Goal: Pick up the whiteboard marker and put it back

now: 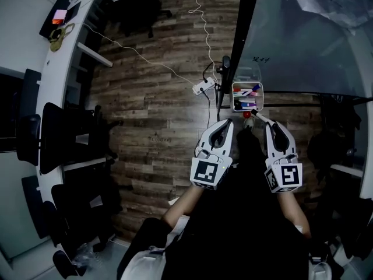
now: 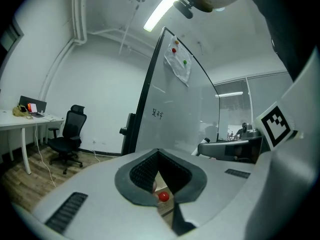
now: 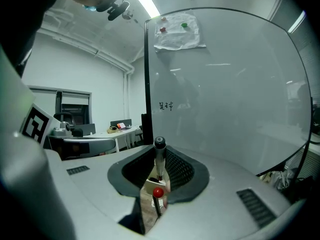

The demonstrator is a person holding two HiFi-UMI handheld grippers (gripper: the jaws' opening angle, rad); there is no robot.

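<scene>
Head view: the left tongs [image 1: 226,123] and right tongs [image 1: 266,122] hang side by side above the wood-plank floor [image 1: 151,98], near the white marker tray [image 1: 261,97] on the glass whiteboard [image 1: 303,39]. The slim grey whiteboard marker with a dark end [image 1: 257,116] pokes out of the right tips, pointing at the tray.

Left gripper view: the left tongs [image 2: 158,153] are pinched together, with nothing between them.

Right gripper view: the right tongs [image 3: 159,156] are clamped on the marker [image 3: 159,145]. Its long axis runs along the jaws, dark end out front.
</scene>
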